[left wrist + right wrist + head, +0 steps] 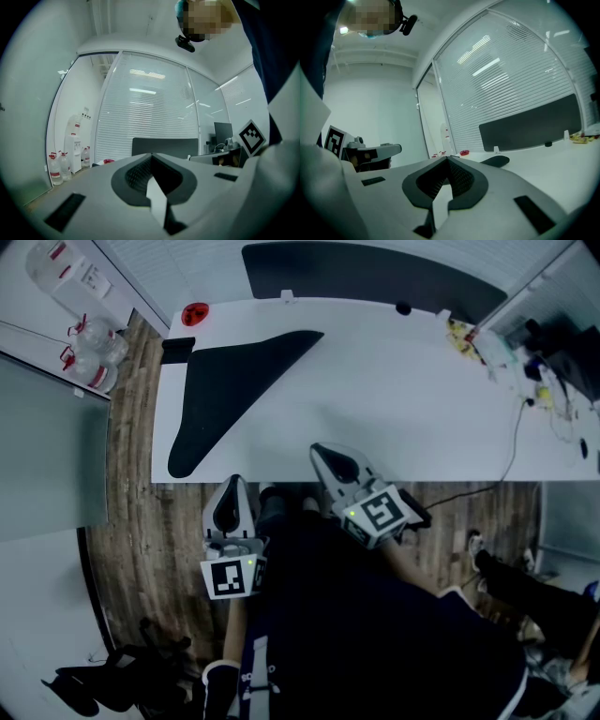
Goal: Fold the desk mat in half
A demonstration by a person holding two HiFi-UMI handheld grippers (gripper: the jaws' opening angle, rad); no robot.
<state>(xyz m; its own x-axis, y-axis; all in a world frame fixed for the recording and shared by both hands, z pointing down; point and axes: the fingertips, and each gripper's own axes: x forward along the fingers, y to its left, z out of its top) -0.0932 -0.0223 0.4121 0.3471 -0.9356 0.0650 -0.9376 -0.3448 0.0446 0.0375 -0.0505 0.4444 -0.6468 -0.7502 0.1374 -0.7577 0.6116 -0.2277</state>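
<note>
The black desk mat (234, 381) lies flat on the left part of the white desk (394, 399), as a wedge that tapers toward the far middle. One rounded end of the mat (496, 161) shows in the right gripper view. Both grippers are held close to my body, off the mat. My left gripper (232, 487) hangs just below the desk's front edge, jaws together and empty (151, 155). My right gripper (324, 452) reaches over the front edge, right of the mat, also shut on nothing (447, 159).
A red object (195, 313) sits at the desk's far left corner. A dark partition panel (375, 273) stands behind the desk. Clutter (525, 362) and a cable (511, 456) occupy the right end. Water bottles (89, 352) stand on the wooden floor at left.
</note>
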